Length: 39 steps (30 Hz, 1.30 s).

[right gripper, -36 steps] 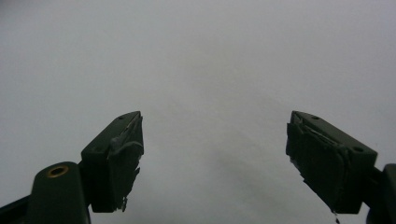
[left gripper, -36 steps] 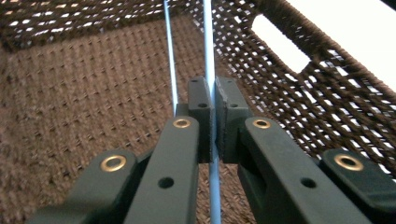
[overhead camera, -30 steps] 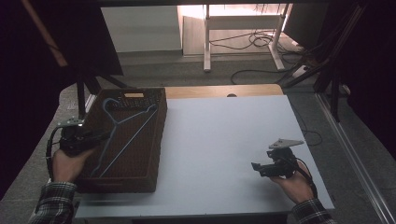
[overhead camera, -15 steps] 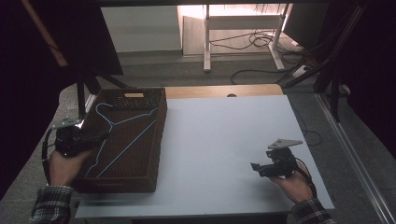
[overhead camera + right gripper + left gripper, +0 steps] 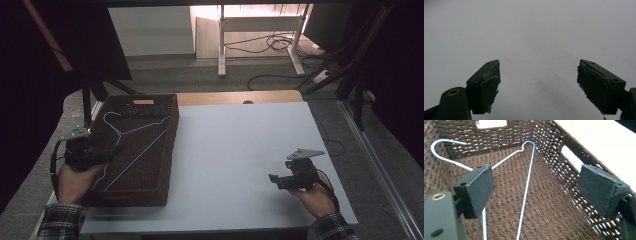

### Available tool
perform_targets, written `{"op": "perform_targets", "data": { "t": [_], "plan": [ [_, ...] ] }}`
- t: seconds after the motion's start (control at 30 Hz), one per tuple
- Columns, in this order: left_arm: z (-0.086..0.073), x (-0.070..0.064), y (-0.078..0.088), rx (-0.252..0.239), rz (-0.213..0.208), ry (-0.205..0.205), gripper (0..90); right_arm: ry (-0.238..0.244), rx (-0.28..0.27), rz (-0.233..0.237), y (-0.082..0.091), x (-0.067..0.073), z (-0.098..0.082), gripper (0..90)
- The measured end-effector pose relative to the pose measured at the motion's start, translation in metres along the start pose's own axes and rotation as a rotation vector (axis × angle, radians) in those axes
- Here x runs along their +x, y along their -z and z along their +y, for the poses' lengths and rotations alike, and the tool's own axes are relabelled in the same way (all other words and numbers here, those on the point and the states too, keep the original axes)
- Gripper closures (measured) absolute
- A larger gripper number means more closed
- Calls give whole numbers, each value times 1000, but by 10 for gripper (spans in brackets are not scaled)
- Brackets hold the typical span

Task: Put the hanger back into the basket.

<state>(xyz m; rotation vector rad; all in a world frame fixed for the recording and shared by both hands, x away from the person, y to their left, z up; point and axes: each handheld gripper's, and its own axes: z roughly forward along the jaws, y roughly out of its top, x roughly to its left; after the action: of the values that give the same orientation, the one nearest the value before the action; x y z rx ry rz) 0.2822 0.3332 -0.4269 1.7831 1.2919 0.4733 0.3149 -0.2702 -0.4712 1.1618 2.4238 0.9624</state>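
The left claw hangs with its jaws wide apart inside the woven basket, straddling the long wires of the light blue hanger; nothing is held. The hanger lies flat on the basket's floor, its hook curled against the far wall and one pointed shoulder tucked into the far corner.

The likely trouble is the wire itself: it is thin, round and slick, and lies tight on a ribbed weave, so flat pads closing over it may slide off or pinch only the floor. If it is lifted, the hook or the shoulder could catch in the open gaps of the wall and drag the light basket across the bench. The jaw nearest the side wall could also jam against that wall.

The basket is dark brown, coarse, rectangular, with a cut-out handle slot in its end wall. The bench is smooth, pale and matt. Well away from the basket, the right claw rests low over bare bench, jaws wide, empty
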Motion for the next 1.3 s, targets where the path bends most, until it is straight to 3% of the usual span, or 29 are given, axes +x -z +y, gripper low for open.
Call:
{"op": "perform_targets", "data": {
  "t": [0.93, 1.3],
  "plan": [
    [0, -48, 3, 0, -31, -34, 78, 14, -22, 6, 5, 5, 3, 191],
    [2, -71, -1, 6, -59, -72, 66, 22, -28, 10, 8, 10, 3, 189]
  ]
}}
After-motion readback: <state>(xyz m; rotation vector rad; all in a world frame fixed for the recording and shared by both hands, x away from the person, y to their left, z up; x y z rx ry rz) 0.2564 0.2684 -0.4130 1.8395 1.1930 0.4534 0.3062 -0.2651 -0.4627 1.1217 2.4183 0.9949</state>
